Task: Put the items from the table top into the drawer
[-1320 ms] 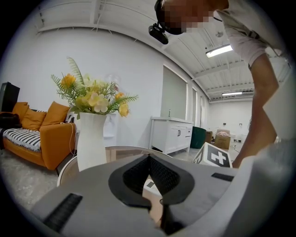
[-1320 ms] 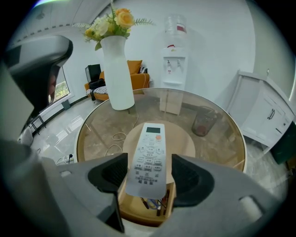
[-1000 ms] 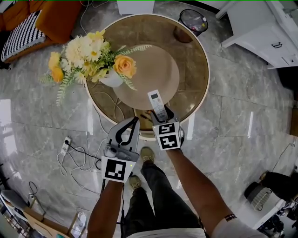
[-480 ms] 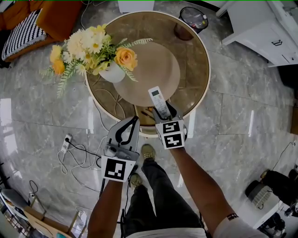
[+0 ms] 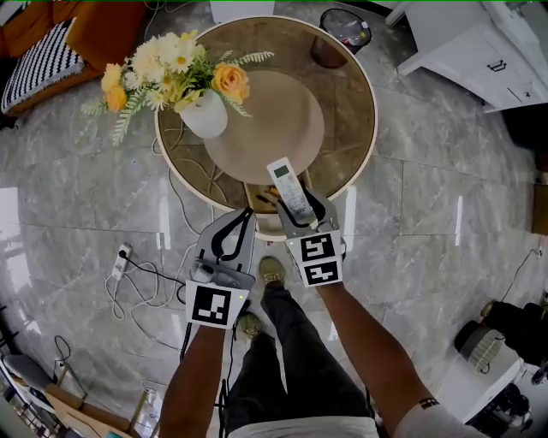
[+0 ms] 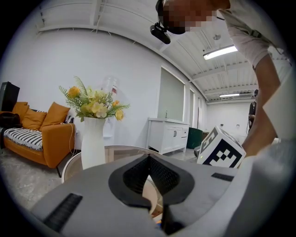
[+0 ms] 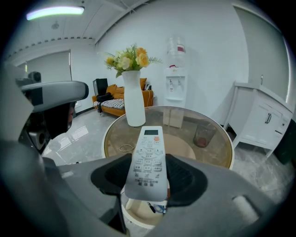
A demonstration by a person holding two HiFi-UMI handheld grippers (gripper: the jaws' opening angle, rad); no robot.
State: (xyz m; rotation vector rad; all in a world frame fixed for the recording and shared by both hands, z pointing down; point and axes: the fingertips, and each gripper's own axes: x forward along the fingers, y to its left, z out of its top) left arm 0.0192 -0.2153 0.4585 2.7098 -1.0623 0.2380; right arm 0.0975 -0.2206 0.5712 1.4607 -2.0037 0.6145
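A white remote control (image 5: 289, 190) (image 7: 148, 159) sticks out forward from my right gripper (image 5: 300, 210) (image 7: 148, 179), which is shut on its lower half. It hangs over the near rim of the round glass table (image 5: 351, 111), right above the open drawer (image 5: 264, 204) (image 7: 138, 210) that holds a few small items. My left gripper (image 5: 247, 221) (image 6: 149, 158) is level, just left of the drawer. Its jaws meet at the tips with nothing between them.
A white vase of yellow flowers (image 5: 204, 115) (image 7: 134, 104) stands at the table's left, and a dark cup (image 5: 324, 53) (image 7: 203, 134) at its far edge. Around the table are a bin (image 5: 347, 26), white cabinets (image 5: 462, 51), an orange sofa (image 5: 51, 34) and floor cables (image 5: 128, 274).
The right gripper has risen a little with the remote and drawn back toward me, over the drawer. The left gripper has shifted slightly and stays shut.
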